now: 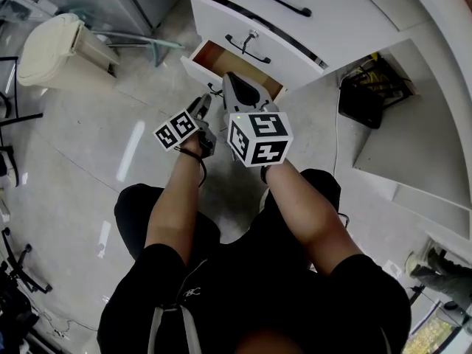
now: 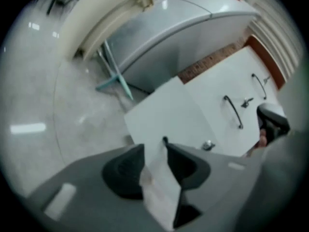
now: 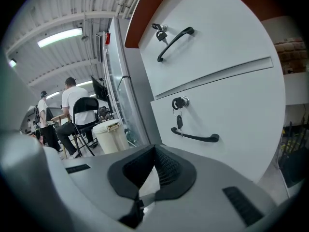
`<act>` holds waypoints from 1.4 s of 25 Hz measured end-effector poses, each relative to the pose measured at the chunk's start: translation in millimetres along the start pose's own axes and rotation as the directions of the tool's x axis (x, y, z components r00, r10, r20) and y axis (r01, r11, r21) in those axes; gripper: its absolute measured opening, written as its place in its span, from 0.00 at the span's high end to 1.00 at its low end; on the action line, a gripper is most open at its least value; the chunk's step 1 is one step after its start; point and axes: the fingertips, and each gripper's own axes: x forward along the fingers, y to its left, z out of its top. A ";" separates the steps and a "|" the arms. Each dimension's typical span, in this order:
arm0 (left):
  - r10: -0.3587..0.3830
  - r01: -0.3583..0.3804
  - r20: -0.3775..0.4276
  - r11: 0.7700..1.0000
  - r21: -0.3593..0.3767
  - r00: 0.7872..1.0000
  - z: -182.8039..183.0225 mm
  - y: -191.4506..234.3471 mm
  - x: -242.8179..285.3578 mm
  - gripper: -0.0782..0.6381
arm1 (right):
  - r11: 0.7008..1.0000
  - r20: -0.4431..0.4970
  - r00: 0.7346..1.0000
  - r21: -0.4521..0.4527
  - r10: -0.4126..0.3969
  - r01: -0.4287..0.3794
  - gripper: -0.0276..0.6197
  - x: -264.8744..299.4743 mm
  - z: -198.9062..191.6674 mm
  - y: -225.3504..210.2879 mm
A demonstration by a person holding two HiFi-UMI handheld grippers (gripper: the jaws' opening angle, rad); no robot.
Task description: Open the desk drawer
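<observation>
Counting two grippers over the pale, shiny floor, just before the lower left corner of the desk: left gripper with jaws spread and nothing between them, right gripper with jaws closed together, empty. Counting three drawers: bottom drawer pulled out, brown inside showing; two upper drawers above it, white, each with one black handle and a key in its lock. Noting one cream bin at the head view's left, lid closed.
</observation>
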 end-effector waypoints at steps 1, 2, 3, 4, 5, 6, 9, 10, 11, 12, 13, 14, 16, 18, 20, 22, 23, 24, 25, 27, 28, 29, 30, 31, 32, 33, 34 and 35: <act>0.085 -0.090 0.053 0.990 0.107 0.995 16.7 8.2 -9.3 0.73 | 1.000 0.001 1.000 -0.001 0.003 -0.003 0.96 1.8 0.0 3.2; 0.162 -0.182 0.108 0.958 0.220 0.981 33.3 13.0 -18.8 0.87 | 1.000 0.001 1.000 -0.005 0.003 -0.003 0.96 3.5 -0.4 6.0; 0.213 -0.253 0.155 0.909 0.332 0.965 48.0 12.5 -27.0 0.89 | 1.000 0.001 1.000 -0.012 0.000 0.000 0.96 5.0 -1.4 8.0; 0.230 -0.290 0.189 0.855 0.430 0.955 60.2 6.4 -32.7 0.89 | 1.000 0.000 1.000 -0.020 -0.007 0.007 0.96 6.4 -2.7 9.0; 0.217 -0.296 0.210 0.810 0.506 0.953 70.4 -4.0 -36.4 0.89 | 0.999 -0.001 1.000 -0.028 -0.016 0.016 0.96 8.0 -4.0 9.0; 0.189 -0.286 0.225 0.777 0.561 0.956 79.6 -16.9 -39.1 0.90 | 0.999 -0.001 1.000 -0.033 -0.027 0.027 0.96 9.9 -5.0 8.4; 0.092 -0.247 0.262 0.713 0.656 0.961 102.8 -55.5 -50.7 0.90 | 0.997 0.004 0.998 -0.047 -0.056 0.056 0.96 15.9 -6.0 7.0; 0.067 -0.239 0.270 0.698 0.675 0.960 108.7 -65.6 -55.6 0.90 | 0.997 0.005 0.998 -0.055 -0.063 0.063 0.96 17.6 -6.6 7.2; 0.049 -0.234 0.277 0.684 0.691 0.960 113.9 -73.9 -60.4 0.90 | 0.996 0.005 0.998 -0.063 -0.069 0.070 0.96 19.3 -7.4 7.2; 0.037 -0.231 0.279 0.671 0.704 0.959 118.7 -80.2 -64.9 0.90 | 0.995 0.005 0.997 -0.070 -0.075 0.076 0.96 21.2 -8.4 7.2; 0.030 -0.228 0.279 0.662 0.714 0.960 122.9 -85.0 -69.1 0.90 | 0.994 0.005 0.997 -0.073 -0.080 0.080 0.96 23.1 -9.4 7.2; 0.026 -0.224 0.275 0.656 0.720 0.961 126.6 -88.5 -73.2 0.90 | 0.994 0.005 0.997 -0.073 -0.081 0.082 0.96 25.1 -10.3 7.6; 0.026 -0.217 0.264 0.648 0.730 0.964 132.6 -93.3 -81.6 0.90 | 0.995 0.008 0.997 -0.067 -0.073 0.074 0.96 28.9 -9.6 10.8; 0.031 -0.219 0.261 0.643 0.733 0.965 139.0 -97.2 -93.6 0.90 | 0.997 0.019 0.999 -0.067 -0.047 0.048 0.96 30.3 -2.1 19.7; 0.048 -0.231 0.263 0.645 0.728 0.964 144.6 -102.3 -113.8 0.90 | 0.994 0.039 0.999 -0.105 -0.012 0.016 0.96 24.7 11.3 33.4; 0.085 -0.242 0.247 0.643 0.726 0.965 147.9 -110.7 -141.5 0.90 | 0.990 0.034 0.999 -0.141 0.004 0.001 0.96 11.7 23.9 46.4; 0.108 -0.248 0.234 0.643 0.725 0.966 150.7 -116.9 -156.0 0.90 | 0.990 0.020 1.000 -0.140 0.005 -0.002 0.96 4.9 31.2 52.2; 0.130 -0.253 0.224 0.643 0.723 0.966 155.4 -125.2 -169.8 0.90 | 0.991 0.005 1.000 -0.132 0.004 -0.003 0.96 -1.5 41.7 58.2; 0.146 -0.258 0.215 0.646 0.719 0.965 162.2 -136.3 -183.2 0.90 | 0.992 -0.006 1.000 -0.126 0.002 -0.003 0.96 -7.8 56.3 65.0; 0.163 -0.263 0.207 0.653 0.710 0.965 180.6 -166.7 -210.8 0.90 | 0.992 -0.016 1.000 -0.127 0.000 -0.002 0.96 -21.8 95.7 81.7; 0.168 -0.266 0.207 0.654 0.708 0.964 191.2 -184.5 -225.6 0.90 | 0.992 -0.021 1.000 -0.129 0.001 -0.004 0.96 -29.8 117.9 91.3; 0.172 -0.271 0.211 0.656 0.705 0.962 202.8 -203.0 -240.8 0.90 | 0.991 -0.024 1.000 -0.131 0.006 -0.009 0.96 -37.9 140.7 101.7; 0.173 -0.277 0.218 0.658 0.700 0.961 215.9 -221.4 -255.7 0.90 | 0.991 -0.025 1.000 -0.132 0.013 -0.016 0.96 -45.3 164.2 112.9; 0.173 -0.283 0.226 0.661 0.695 0.959 230.3 -239.8 -269.8 0.90 | 0.991 -0.022 1.000 -0.135 0.021 -0.024 0.96 -52.3 188.5 124.9; 0.172 -0.287 0.233 0.664 0.690 0.957 245.5 -259.0 -283.2 0.90 | 0.990 -0.016 0.999 -0.138 0.030 -0.032 0.96 -59.7 213.9 137.2; 0.168 -0.289 0.240 0.667 0.686 0.956 261.1 -280.2 -296.2 0.90 | 0.989 -0.009 0.999 -0.141 0.038 -0.038 0.96 -68.4 240.7 149.2; 0.163 -0.290 0.245 0.671 0.682 0.956 276.4 -304.1 -309.0 0.90 | 0.989 -0.001 0.999 -0.141 0.046 -0.045 0.96 -79.1 269.3 160.5; 0.155 -0.288 0.250 0.675 0.680 0.956 290.8 -330.9 -321.6 0.90 | 0.989 0.008 0.998 -0.139 0.055 -0.054 0.96 -91.4 299.3 170.9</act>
